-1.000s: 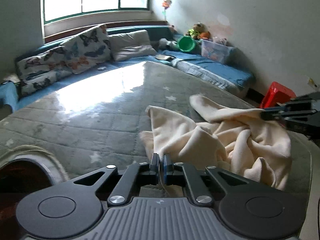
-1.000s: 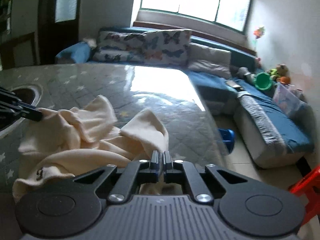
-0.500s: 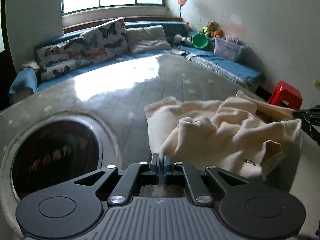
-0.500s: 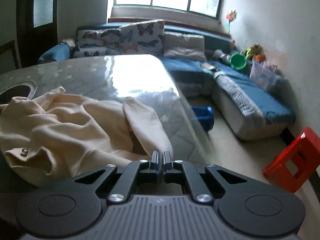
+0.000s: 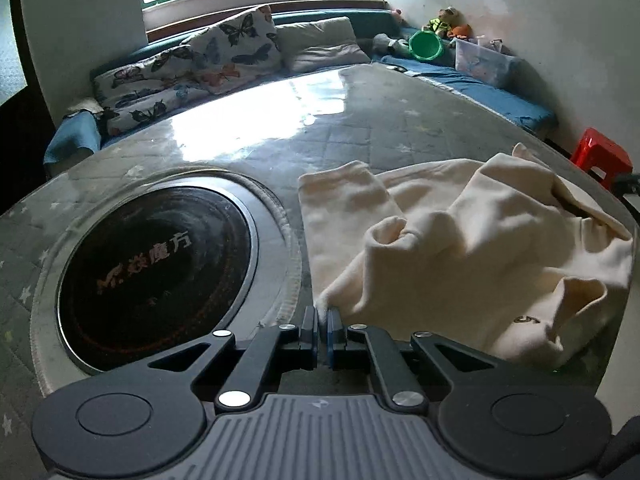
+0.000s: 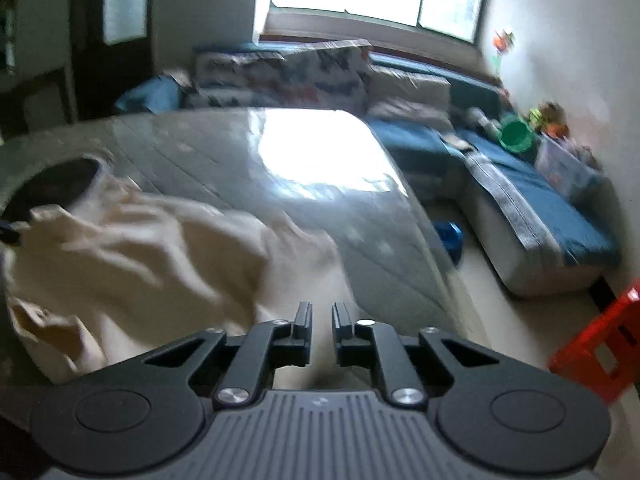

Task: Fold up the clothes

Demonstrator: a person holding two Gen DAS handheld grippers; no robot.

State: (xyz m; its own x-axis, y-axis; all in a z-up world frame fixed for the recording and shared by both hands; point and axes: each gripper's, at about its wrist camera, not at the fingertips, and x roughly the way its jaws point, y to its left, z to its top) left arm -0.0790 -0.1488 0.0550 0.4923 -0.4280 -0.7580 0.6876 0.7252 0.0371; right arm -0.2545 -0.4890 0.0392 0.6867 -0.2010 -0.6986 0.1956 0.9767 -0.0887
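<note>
A crumpled cream garment [image 5: 460,248] lies on the grey quilted table [image 5: 360,128], to the right of a round black hotplate. My left gripper [image 5: 322,316] is shut on the garment's near left corner, low over the table's near side. In the blurred right wrist view the same garment [image 6: 140,248] spreads to the left. There my right gripper [image 6: 321,316] is open above the garment's right edge, with nothing pinched between its fingers. The tip of the left gripper [image 6: 8,232] shows at the far left, at the cloth's edge.
The round black hotplate [image 5: 156,256] is set into the table's left part. A red stool [image 6: 600,344] and a blue object [image 6: 448,236] stand on the floor to the right. A blue sofa [image 6: 540,208] with butterfly cushions [image 5: 208,60] runs along the walls.
My right gripper has opened and let go of the garment. The left gripper, still shut on its corner, has drawn back and left, bringing the hotplate into full view.
</note>
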